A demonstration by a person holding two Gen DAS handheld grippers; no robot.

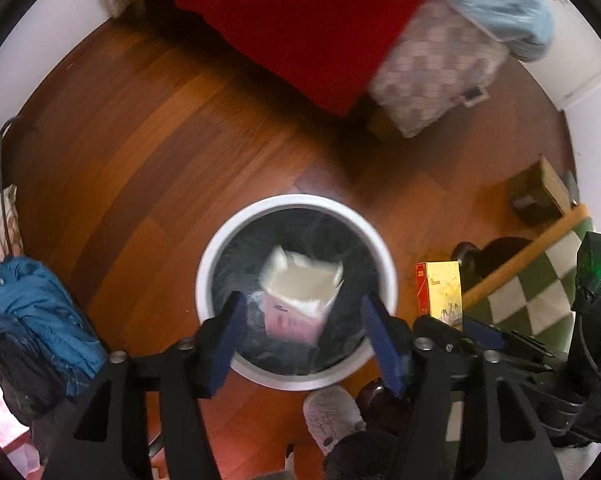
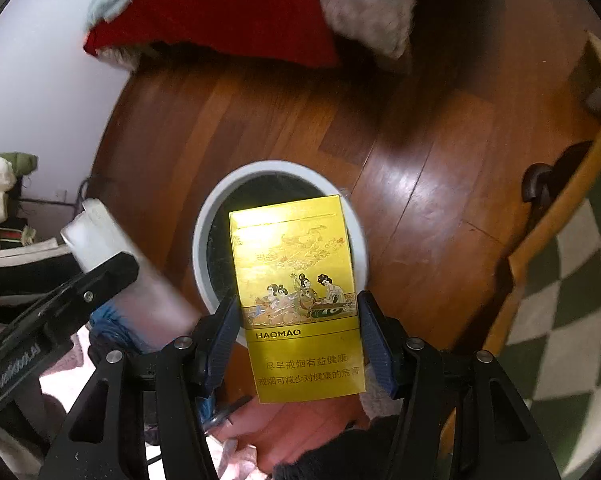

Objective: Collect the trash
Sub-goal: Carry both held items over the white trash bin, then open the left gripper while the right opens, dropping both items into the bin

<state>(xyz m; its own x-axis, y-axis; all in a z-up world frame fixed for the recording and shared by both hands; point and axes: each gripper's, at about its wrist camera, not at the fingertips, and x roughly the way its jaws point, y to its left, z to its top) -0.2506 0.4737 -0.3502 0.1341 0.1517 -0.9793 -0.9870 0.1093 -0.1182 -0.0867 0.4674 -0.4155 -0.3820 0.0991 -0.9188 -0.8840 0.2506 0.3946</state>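
Note:
A white-rimmed bin (image 1: 220, 248) lined with a black bag stands on the wood floor. My left gripper (image 1: 304, 332) is open above it; a blurred pink and white carton (image 1: 300, 296) is between and below the fingers, free of them, over the bin mouth. My right gripper (image 2: 296, 340) is shut on a yellow cigarette pack (image 2: 296, 280) held above the bin (image 2: 204, 236). The pack also shows in the left wrist view (image 1: 440, 288). The carton and left gripper appear blurred at the left of the right wrist view (image 2: 112, 256).
A bed with a red blanket (image 1: 300, 20) and checked sheet (image 1: 432, 68) lies beyond the bin. A blue jacket (image 1: 40, 312) is heaped at left. A green checked mat (image 2: 572, 320), a cardboard box (image 1: 536, 196) and a wooden edge (image 2: 548, 240) are at right. A slippered foot (image 1: 332, 416) is near the bin.

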